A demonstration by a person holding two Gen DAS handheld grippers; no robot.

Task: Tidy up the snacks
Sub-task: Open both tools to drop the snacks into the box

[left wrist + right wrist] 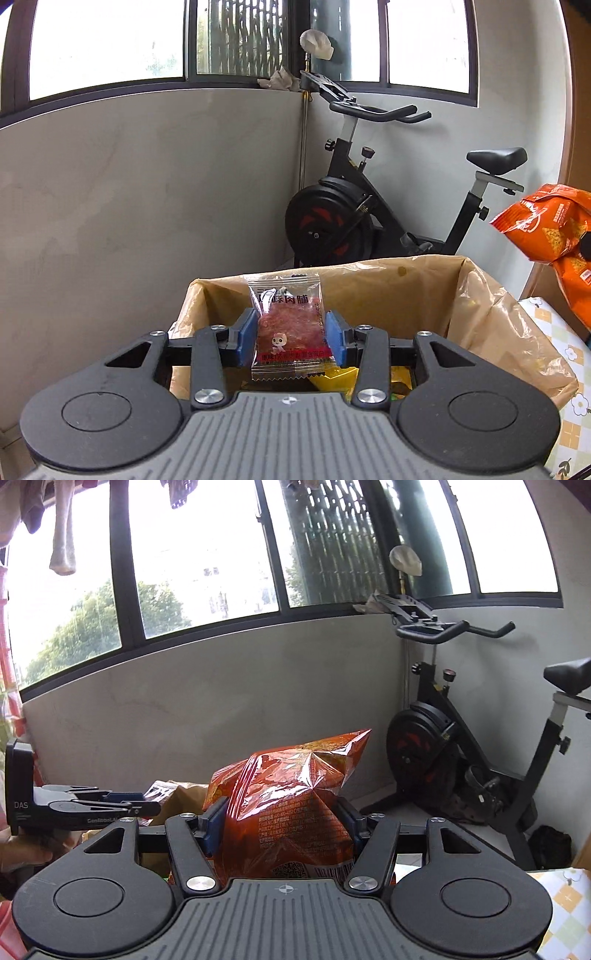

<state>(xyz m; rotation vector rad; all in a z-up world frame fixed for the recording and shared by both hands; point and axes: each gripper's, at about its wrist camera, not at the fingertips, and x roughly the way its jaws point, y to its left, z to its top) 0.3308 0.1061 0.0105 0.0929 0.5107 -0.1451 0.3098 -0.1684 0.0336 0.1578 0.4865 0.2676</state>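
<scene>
here, left of the left gripper [293, 338] stands bare grey wall, with plenty of open air on that side. its blue pads [246, 336] stand a little apart with a small clear jerky packet [288, 328] upright between them; the packet's side edges lie against or just at the pads, and i cannot tell whether they press it. the packet is see-through, with a dark red slab inside, black print on top, a little cartoon cat and a red strip near its crimped bottom edge. ahead of and below the jaws gapes a brown paper bag [388, 291], its rim folded and creased, with yellow wrappers visible deep inside. beyond the bag an exercise bike [354, 206] fills the corner. right of the jaws the orange chip bag [546, 225] hangs in the air, well clear of the paper bag's right rim.

in the right wrist view the right gripper [282, 823] is clamped on that chip bag [288, 797], its pads squeezing both sides so the glossy, crumpled foil bulges up between and above them, a barcode showing at its lower end. the left gripper [147, 805] sits just left of the jaws, a checked tablecloth [565, 897] lower right.
</scene>
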